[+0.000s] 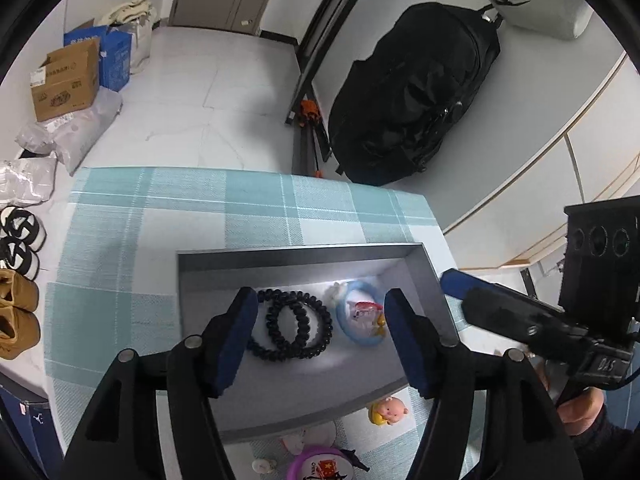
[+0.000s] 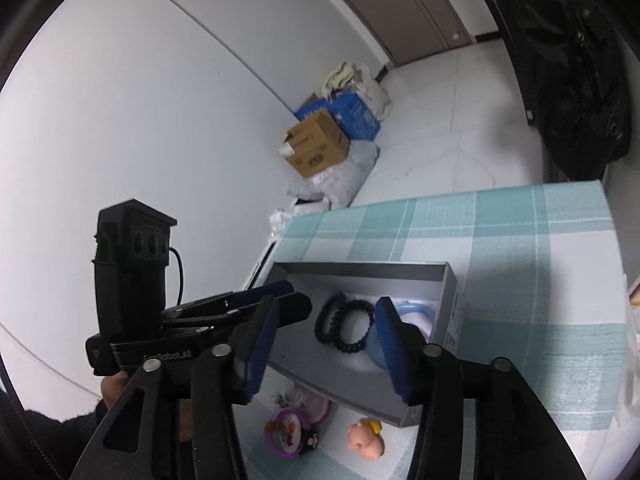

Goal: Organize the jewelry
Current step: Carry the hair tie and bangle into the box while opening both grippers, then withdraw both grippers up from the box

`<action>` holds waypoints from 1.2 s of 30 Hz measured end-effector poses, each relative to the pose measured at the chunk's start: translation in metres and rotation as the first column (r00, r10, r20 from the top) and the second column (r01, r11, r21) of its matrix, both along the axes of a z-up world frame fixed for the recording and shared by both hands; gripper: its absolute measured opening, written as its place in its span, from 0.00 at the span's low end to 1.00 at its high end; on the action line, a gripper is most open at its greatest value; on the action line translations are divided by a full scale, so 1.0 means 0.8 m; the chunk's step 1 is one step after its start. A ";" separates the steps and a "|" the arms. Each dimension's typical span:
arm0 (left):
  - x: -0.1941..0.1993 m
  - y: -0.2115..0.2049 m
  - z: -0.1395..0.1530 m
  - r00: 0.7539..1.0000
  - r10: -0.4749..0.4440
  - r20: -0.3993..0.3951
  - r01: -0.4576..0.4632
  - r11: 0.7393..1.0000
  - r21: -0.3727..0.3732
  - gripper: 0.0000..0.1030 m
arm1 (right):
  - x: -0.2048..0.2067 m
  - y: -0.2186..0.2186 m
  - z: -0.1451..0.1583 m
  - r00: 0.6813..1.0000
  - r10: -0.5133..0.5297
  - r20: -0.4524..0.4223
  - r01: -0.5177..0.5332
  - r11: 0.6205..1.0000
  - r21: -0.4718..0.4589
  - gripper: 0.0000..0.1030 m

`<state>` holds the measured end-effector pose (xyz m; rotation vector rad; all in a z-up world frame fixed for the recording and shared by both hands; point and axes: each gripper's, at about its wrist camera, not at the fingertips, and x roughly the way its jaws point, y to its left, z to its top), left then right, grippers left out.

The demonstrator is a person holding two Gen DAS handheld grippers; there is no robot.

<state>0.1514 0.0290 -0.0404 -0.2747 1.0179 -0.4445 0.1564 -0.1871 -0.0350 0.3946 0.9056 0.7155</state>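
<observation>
Jewelry lies in the grey tray (image 1: 430, 276) in front of you: two black coil bands (image 1: 294, 330) side by side, touching, and a blue ring (image 1: 352, 320) just beside them, with a small figure inside it too blurred for you to name. Your left gripper (image 1: 322, 334) hangs over the tray with its jaws spread and nothing between the pads; its fingers (image 1: 236, 340) cover part of one band's edge. Your right gripper (image 2: 326, 352) is also spread and empty, and in its own view one finger hides much of the blue ring. Outside the tray, on the checked cloth (image 1: 256, 208), you have a small doll head (image 1: 390, 410) near the tray's near wall and a purple ring (image 1: 320, 466) cut off by the picture's bottom edge. White bits beside it are hard to make out.
</observation>
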 end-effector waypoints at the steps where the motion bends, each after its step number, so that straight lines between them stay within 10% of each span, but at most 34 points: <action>1: -0.001 0.000 0.000 1.000 0.006 0.003 -0.006 1.000 0.003 0.59 | -0.003 -0.003 0.002 1.000 -0.007 0.011 0.007 1.000 0.002 0.56; 16: -0.072 0.003 0.010 0.999 0.043 0.031 -0.046 0.996 0.071 0.60 | -0.043 -0.010 0.014 0.996 -0.045 0.082 0.045 0.999 0.002 0.70; 36: -0.111 -0.039 -0.054 0.993 -0.027 -0.117 0.059 0.958 0.280 0.60 | -0.084 -0.025 0.015 0.995 -0.058 0.076 0.058 0.998 -0.001 0.71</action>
